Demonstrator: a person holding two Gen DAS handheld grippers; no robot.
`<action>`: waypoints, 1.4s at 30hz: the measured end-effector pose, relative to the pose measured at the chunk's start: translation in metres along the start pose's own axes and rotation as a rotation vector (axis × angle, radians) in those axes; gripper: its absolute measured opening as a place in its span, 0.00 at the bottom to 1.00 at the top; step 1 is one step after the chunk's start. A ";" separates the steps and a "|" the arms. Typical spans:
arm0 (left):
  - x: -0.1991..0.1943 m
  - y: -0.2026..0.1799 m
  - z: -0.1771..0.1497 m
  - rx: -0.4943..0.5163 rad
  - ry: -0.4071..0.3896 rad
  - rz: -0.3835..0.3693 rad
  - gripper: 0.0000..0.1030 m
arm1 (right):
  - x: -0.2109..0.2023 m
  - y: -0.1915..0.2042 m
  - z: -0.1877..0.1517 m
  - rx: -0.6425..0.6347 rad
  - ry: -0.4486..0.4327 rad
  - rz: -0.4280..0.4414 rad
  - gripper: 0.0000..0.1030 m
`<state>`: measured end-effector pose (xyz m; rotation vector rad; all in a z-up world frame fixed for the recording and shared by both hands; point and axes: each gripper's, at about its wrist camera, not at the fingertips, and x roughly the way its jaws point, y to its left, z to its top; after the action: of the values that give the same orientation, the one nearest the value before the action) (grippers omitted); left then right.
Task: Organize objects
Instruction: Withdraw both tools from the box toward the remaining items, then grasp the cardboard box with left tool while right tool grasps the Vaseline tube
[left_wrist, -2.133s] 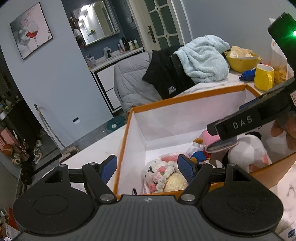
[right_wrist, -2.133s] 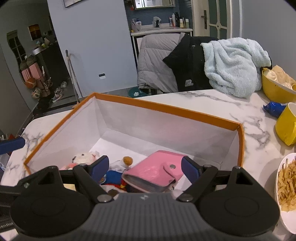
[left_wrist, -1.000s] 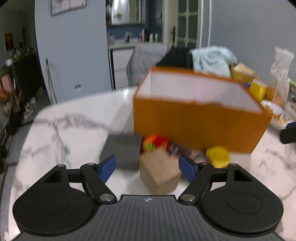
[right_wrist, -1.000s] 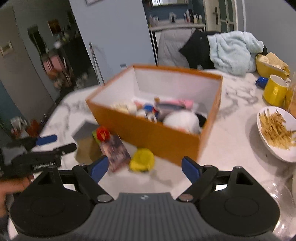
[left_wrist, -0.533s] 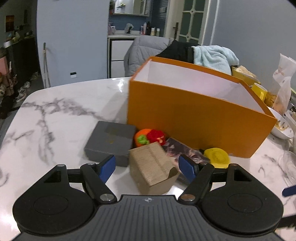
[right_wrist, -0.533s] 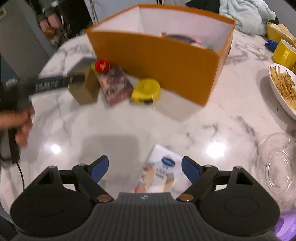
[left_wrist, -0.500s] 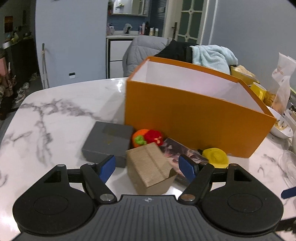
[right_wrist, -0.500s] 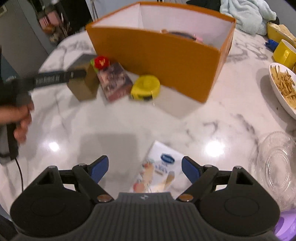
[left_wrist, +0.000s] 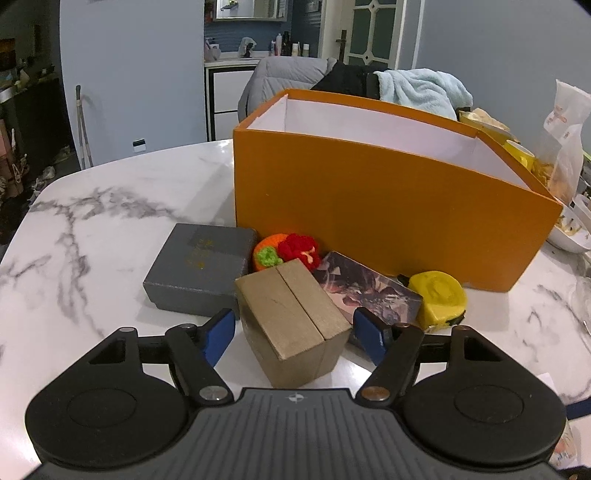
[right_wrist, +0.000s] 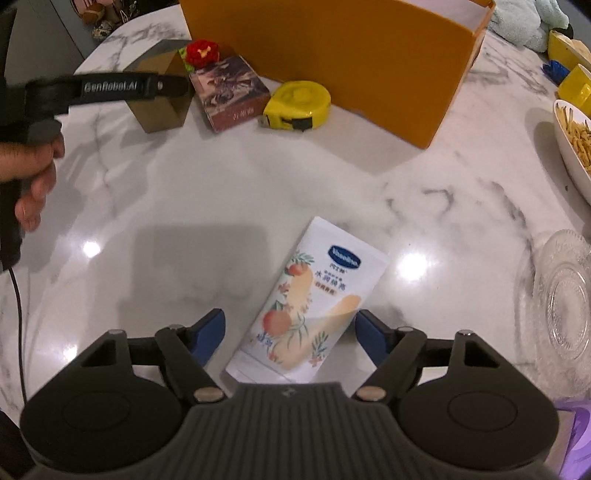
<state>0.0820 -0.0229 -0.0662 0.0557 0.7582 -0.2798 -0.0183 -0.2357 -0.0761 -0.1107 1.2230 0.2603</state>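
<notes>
Right now the left tool (left_wrist: 293, 332) is standing wide open around a brown cardboard box (left_wrist: 291, 321), its 2 blue pads flanking the box without pressing it. Just beyond that box, this view is showing a grey box (left_wrist: 199, 269) to the left, a crocheted orange-and-red toy (left_wrist: 286, 253) ahead, a dark printed box (left_wrist: 365, 291) and a yellow tape measure (left_wrist: 439, 297) to the right, all lying before the orange bin (left_wrist: 369, 199) on the marble surface (left_wrist: 92, 229).

Only the right-wrist view is showing the white Vaseline packet (right_wrist: 310, 306), lying flat between the blue fingers of the right tool (right_wrist: 290, 334), which is also spread wide and gripping nothing. That view is also catching the left tool (right_wrist: 129, 86) from the side, far ahead to the left, with the brown cardboard box (right_wrist: 159, 107) at its tip, and a clear glass dish (right_wrist: 565, 295) to the right.
</notes>
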 end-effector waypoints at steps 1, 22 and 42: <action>0.001 0.001 0.001 -0.002 -0.001 -0.002 0.79 | 0.001 0.002 -0.001 -0.018 -0.003 -0.012 0.75; -0.015 0.012 -0.003 0.080 0.109 -0.128 0.70 | 0.012 0.021 0.025 -0.353 -0.119 0.092 0.50; -0.033 0.015 -0.030 0.114 0.132 -0.065 0.54 | 0.022 0.024 0.041 -0.345 -0.106 0.070 0.66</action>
<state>0.0430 0.0035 -0.0663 0.1589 0.8754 -0.3843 0.0202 -0.2007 -0.0812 -0.3490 1.0692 0.5318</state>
